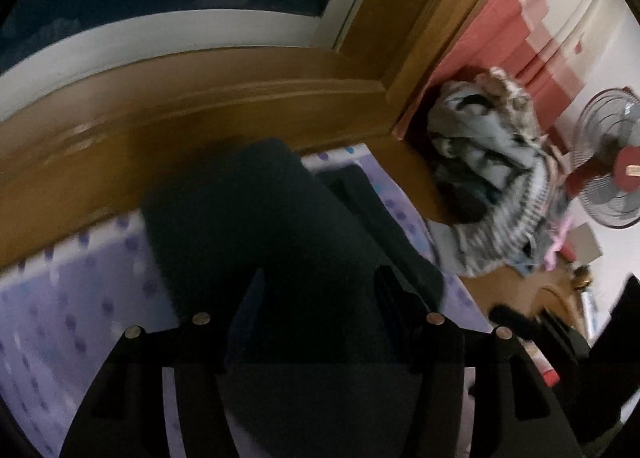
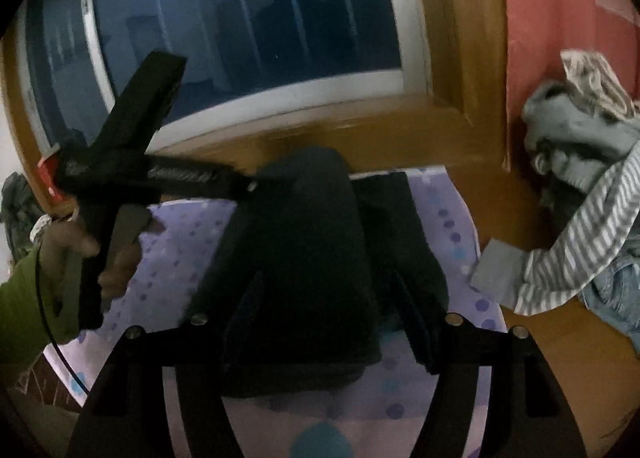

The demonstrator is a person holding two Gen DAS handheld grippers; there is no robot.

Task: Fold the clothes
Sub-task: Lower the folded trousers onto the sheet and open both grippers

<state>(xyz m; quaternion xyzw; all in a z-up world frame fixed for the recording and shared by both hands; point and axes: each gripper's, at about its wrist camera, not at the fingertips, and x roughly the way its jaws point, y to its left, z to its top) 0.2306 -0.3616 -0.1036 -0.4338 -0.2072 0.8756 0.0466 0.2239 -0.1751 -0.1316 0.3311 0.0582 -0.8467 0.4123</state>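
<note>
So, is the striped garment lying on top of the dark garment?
No, the striped garment hangs from the pile at the right, apart from the dark garment on the purple sheet.

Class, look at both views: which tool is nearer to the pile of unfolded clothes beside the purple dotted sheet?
Right, though only by a little. The right tool hangs over the dark folded garment, with the pile of unfolded clothes just beyond it; the left tool is across the garment, farther from the pile.

Both hand-held grippers, left (image 1: 316,282) and right (image 2: 328,290), angle downward, jaws apart.
</note>
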